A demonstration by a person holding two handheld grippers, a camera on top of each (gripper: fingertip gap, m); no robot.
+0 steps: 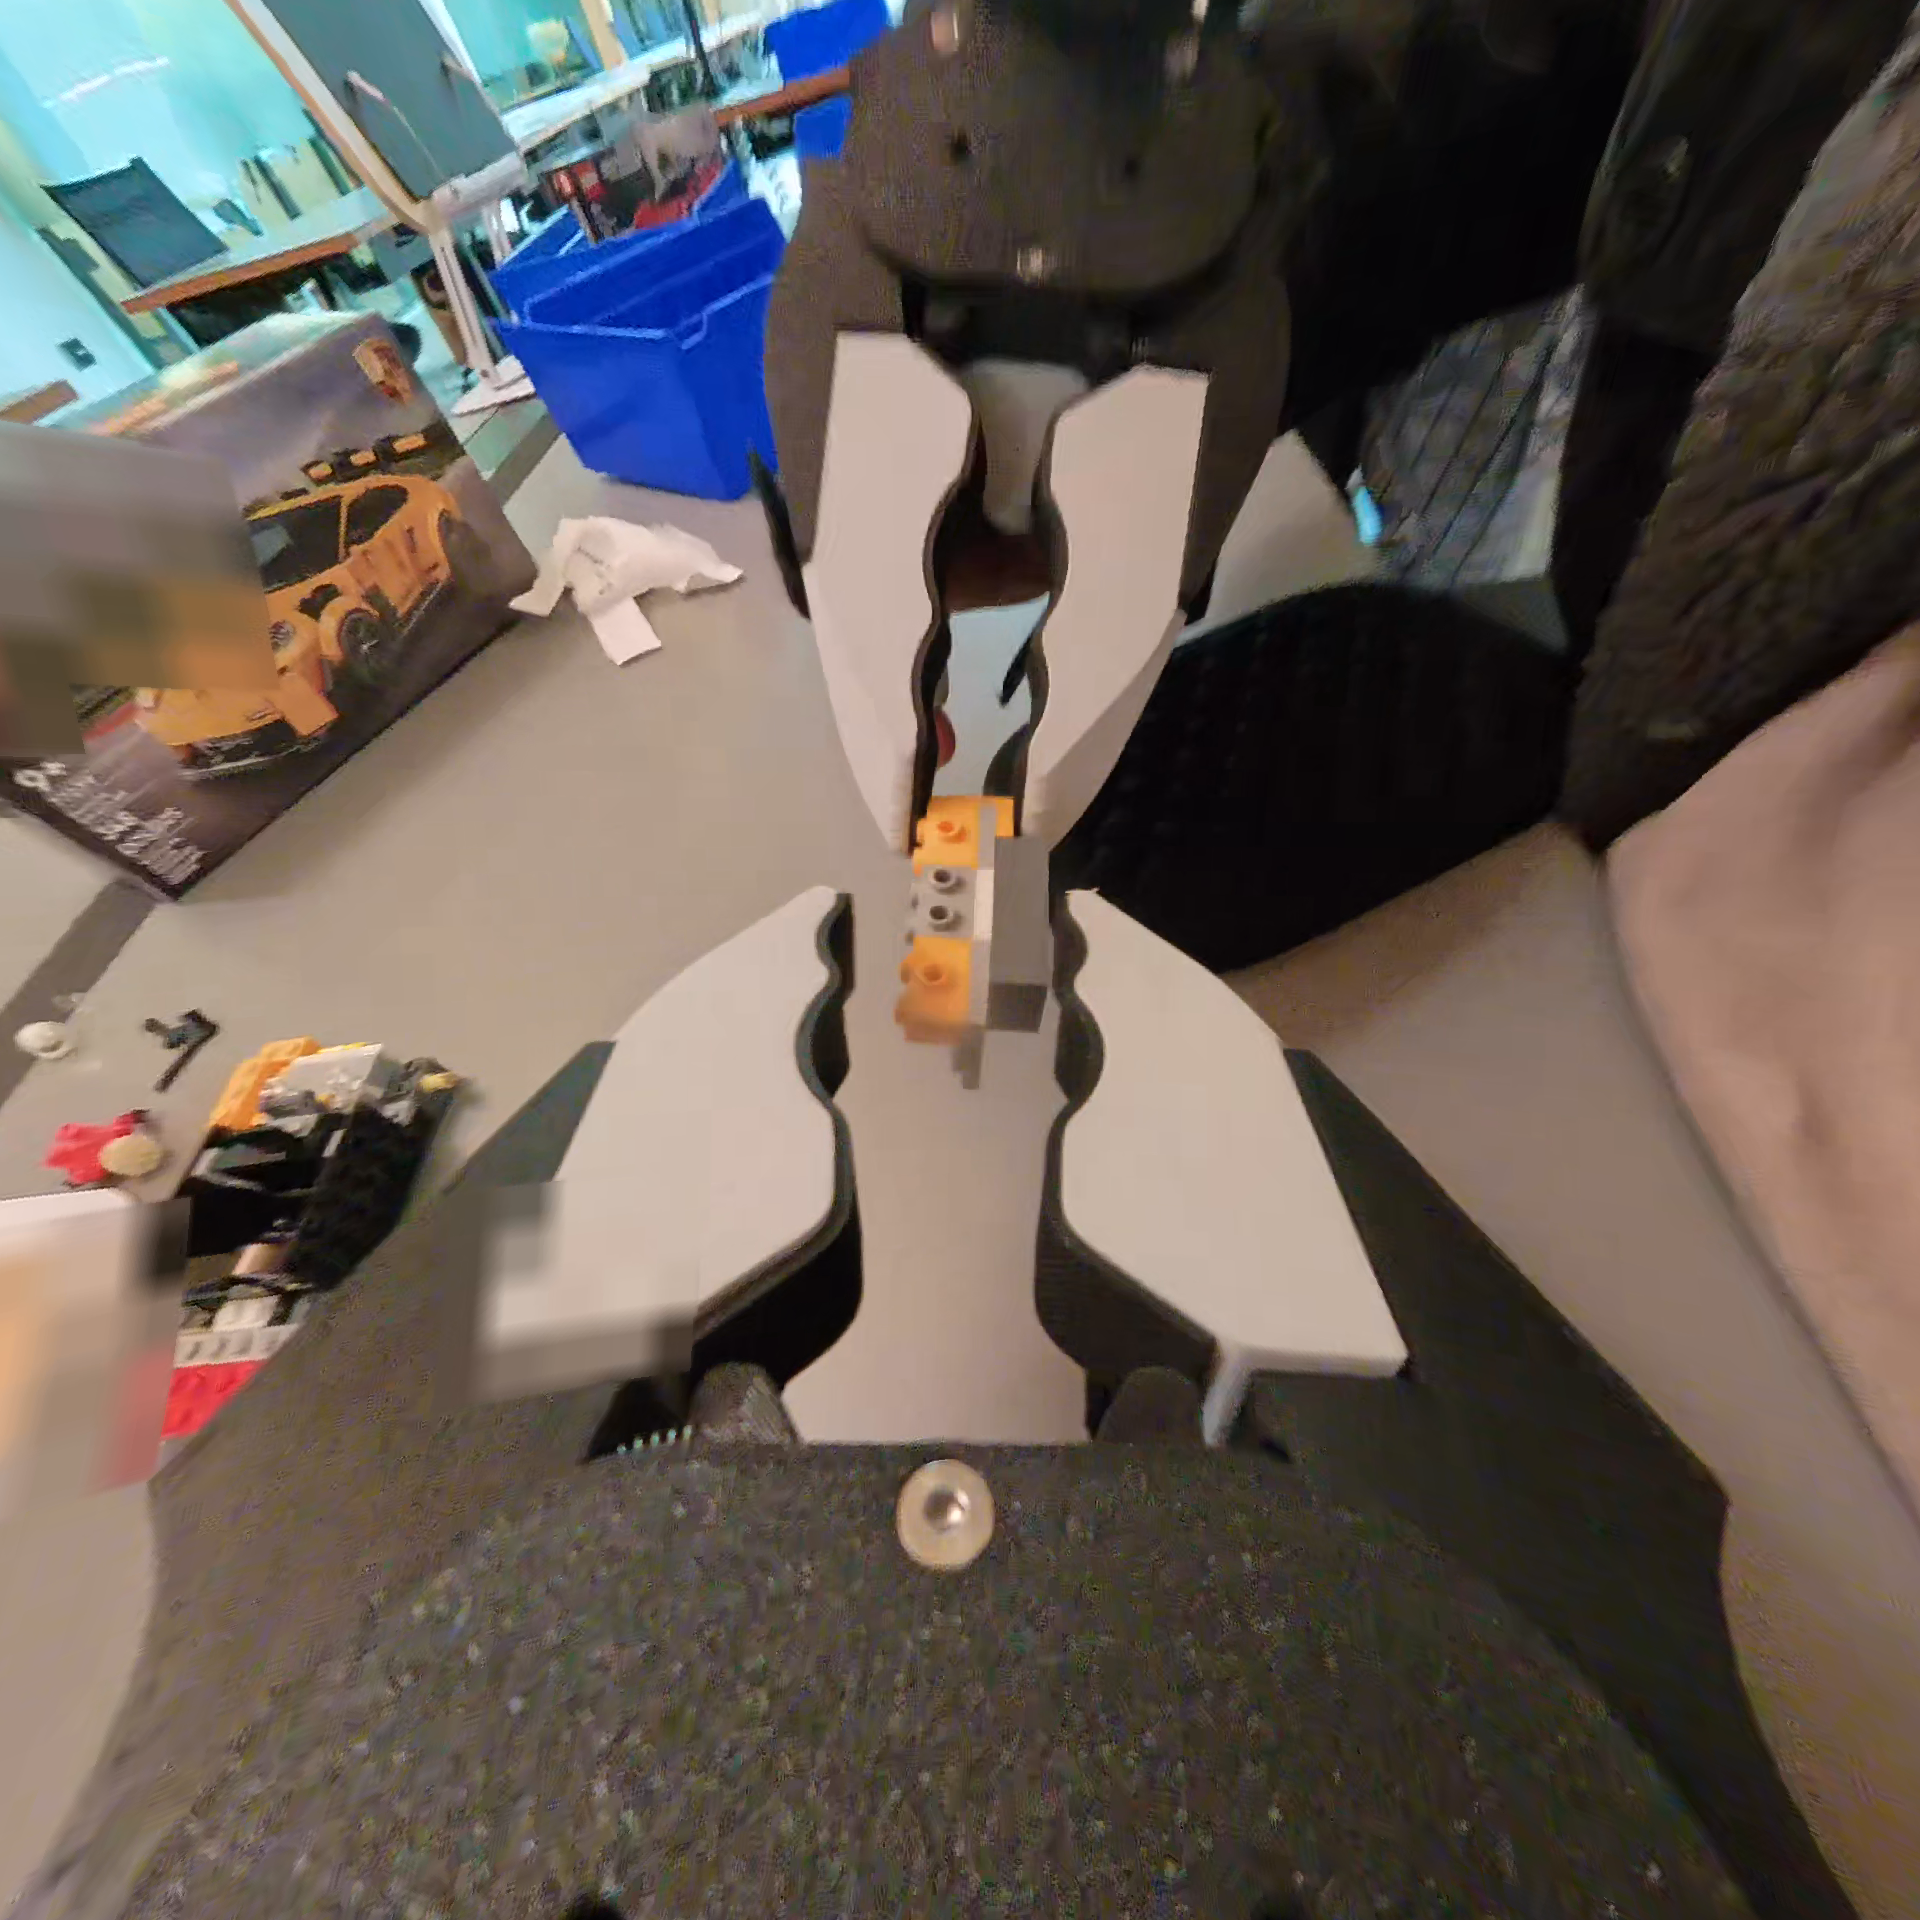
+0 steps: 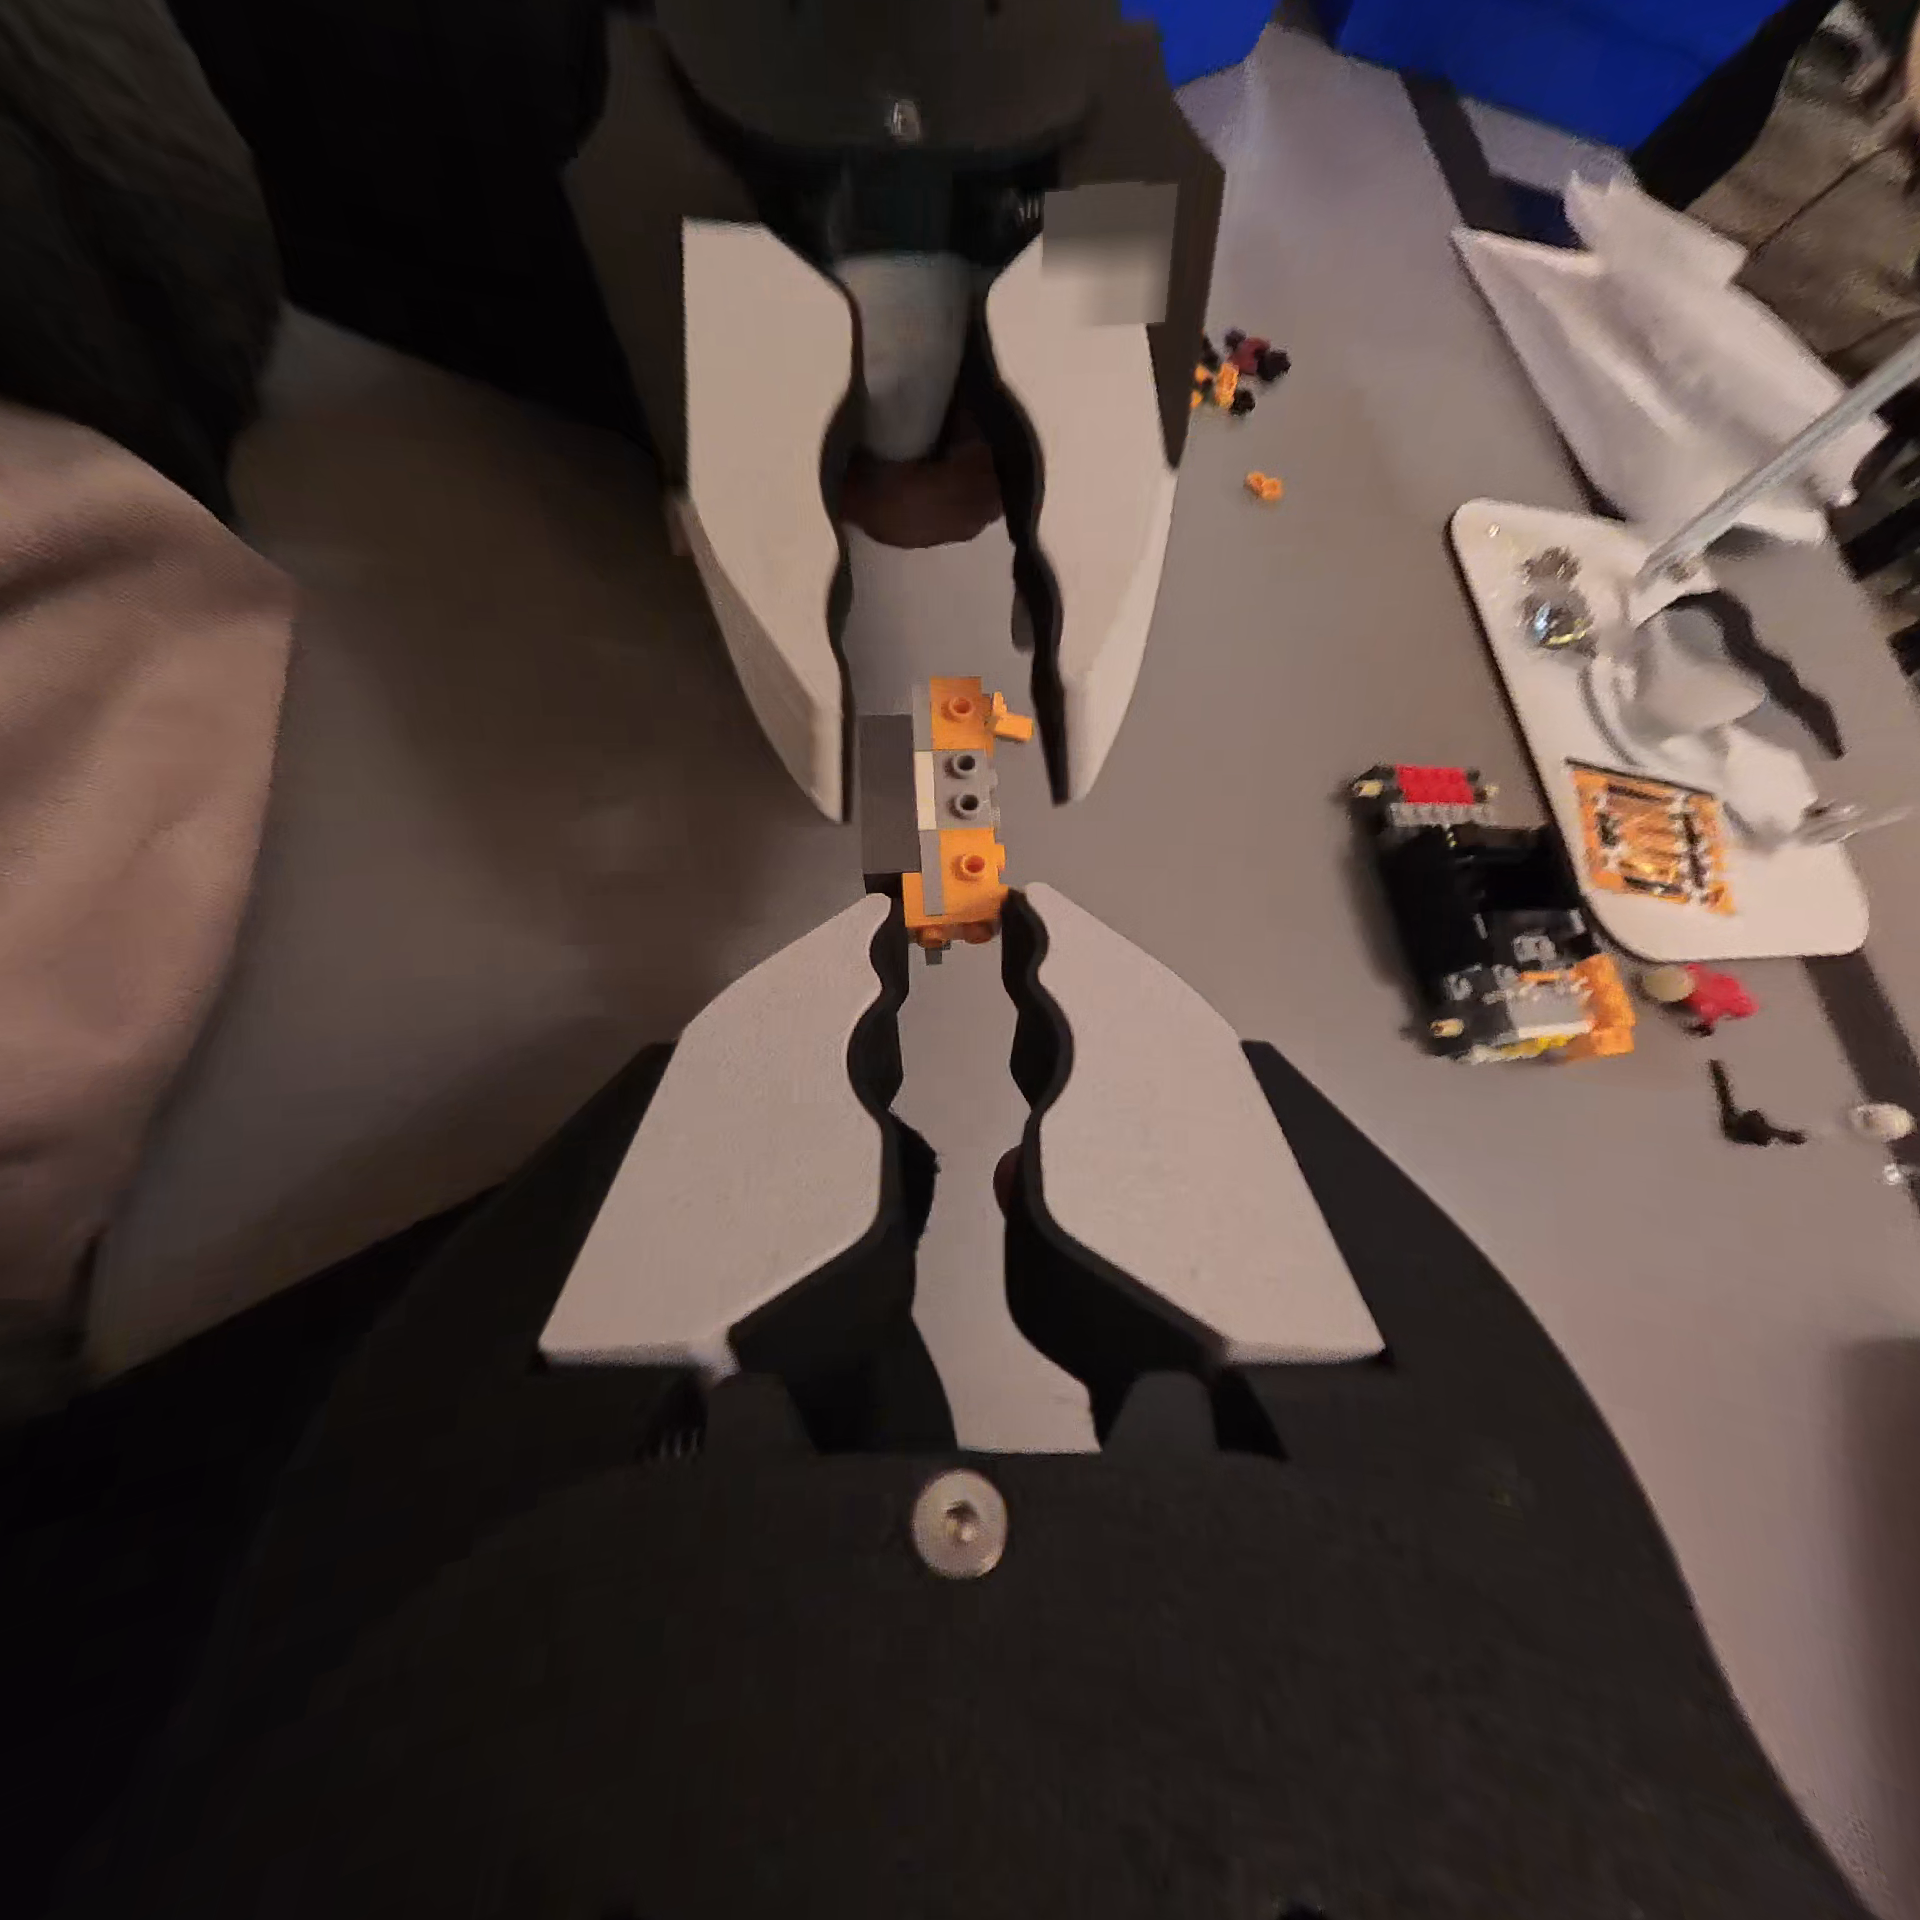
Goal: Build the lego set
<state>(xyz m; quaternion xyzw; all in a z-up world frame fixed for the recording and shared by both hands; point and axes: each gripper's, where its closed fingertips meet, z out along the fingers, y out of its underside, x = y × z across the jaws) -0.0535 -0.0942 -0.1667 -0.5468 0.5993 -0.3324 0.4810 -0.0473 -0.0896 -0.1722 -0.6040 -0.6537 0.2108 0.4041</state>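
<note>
While the two hand-held grippers faced each other tip to tip above the grey tabletop [image 1: 644, 831], a small orange, grey and white brick sub-assembly [image 1: 961, 925] was held between them. The right gripper [image 2: 951, 914], white-fingered with black wavy pads, was clamped on the orange end of this sub-assembly. The left gripper [image 1: 956, 935] had its fingers spread to either side of the opposite end; whether they touched the bricks could not be told. A partly built black, orange and red car chassis [image 2: 1486, 925] lay on the tabletop, beside a white rounded tray [image 2: 1766, 914] carrying an orange sticker sheet [image 2: 1652, 842]. A printed cardboard set box [image 1: 343, 582], crumpled white paper [image 1: 623, 566] and blue plastic bins [image 1: 655, 343] stood farther back.
</note>
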